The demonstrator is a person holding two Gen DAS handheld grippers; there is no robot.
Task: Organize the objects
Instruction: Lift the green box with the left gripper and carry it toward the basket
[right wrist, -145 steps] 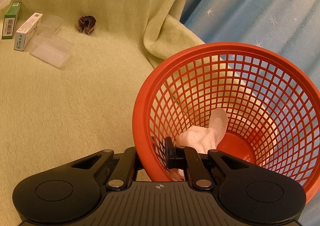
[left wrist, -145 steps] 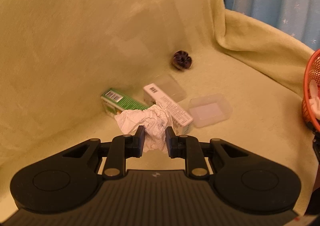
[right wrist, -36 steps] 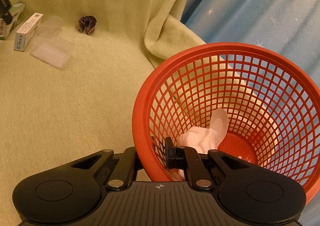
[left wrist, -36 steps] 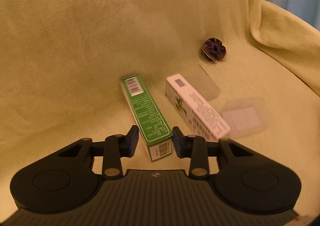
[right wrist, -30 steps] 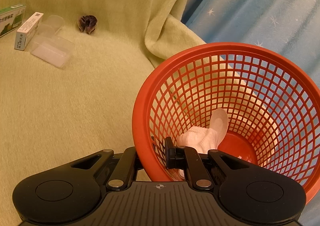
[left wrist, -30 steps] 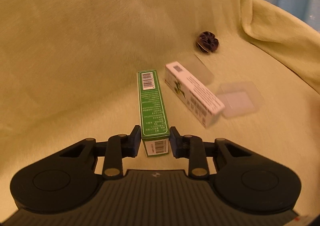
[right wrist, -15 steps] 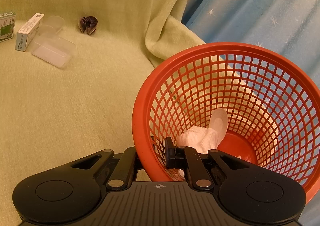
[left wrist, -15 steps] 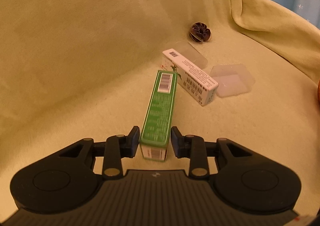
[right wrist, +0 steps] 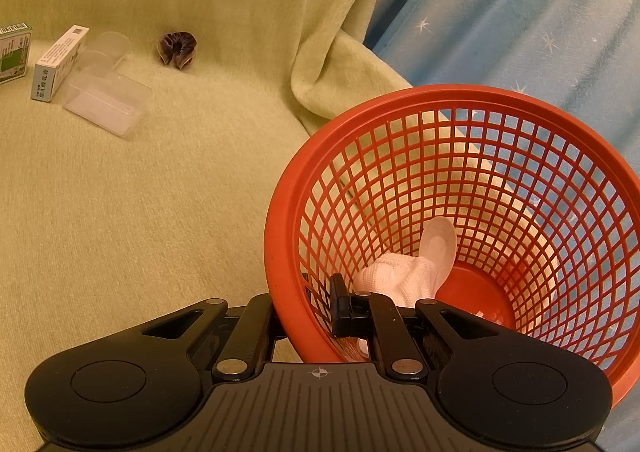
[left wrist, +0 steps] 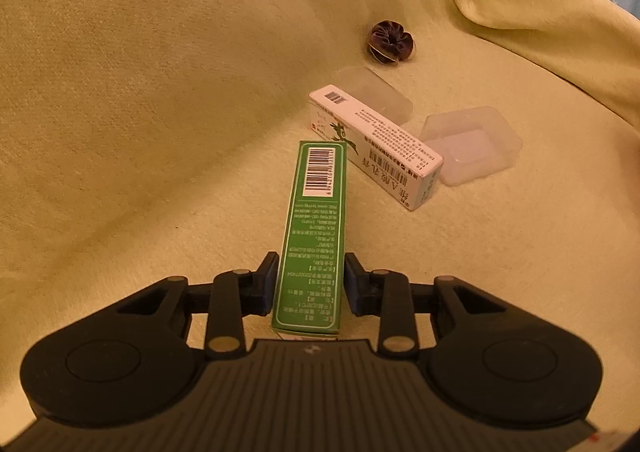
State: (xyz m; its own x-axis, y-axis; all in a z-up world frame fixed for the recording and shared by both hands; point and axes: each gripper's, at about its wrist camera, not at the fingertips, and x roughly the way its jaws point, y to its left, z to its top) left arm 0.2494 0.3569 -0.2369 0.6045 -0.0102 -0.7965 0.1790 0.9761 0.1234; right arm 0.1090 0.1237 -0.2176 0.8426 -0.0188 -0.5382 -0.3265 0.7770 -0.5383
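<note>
— Left gripper (left wrist: 311, 278): how is it set?

— Its jaws are closing, with the near end of a green box (left wrist: 315, 236) between them. The left pad is seen against the box's side; a thin gap seems to remain at the right pad, so a firm pinch cannot be confirmed. The box is pointed away from the camera, barcode end far, and its far end appears raised off the yellow-green blanket (left wrist: 160, 91).

— What is noted beyond the box?

— A white box (left wrist: 376, 145) is laid slantwise on the blanket, just beyond and to the right of the green box's far end. Two clear plastic pieces are seen by it: one clear tray (left wrist: 472, 143) to its right, touching or nearly so, and a second clear piece (left wrist: 376, 89) behind it. A dark scrunchie (left wrist: 392, 42) is set farther back, apart from the rest.

— And the right gripper (right wrist: 308, 308)?

— It is pinched on the near rim of an orange basket (right wrist: 400, 107): one finger is placed inside the mesh wall, the other outside. The basket is tipped toward the camera, its far side against a blue curtain (right wrist: 520, 11).

— Contents?

— A crumpled white cloth or paper (right wrist: 394, 278) is lodged low inside, with a pale oval piece (right wrist: 440, 242) standing behind it. From this side, the boxes, the tray and the scrunchie are seen far left.
</note>
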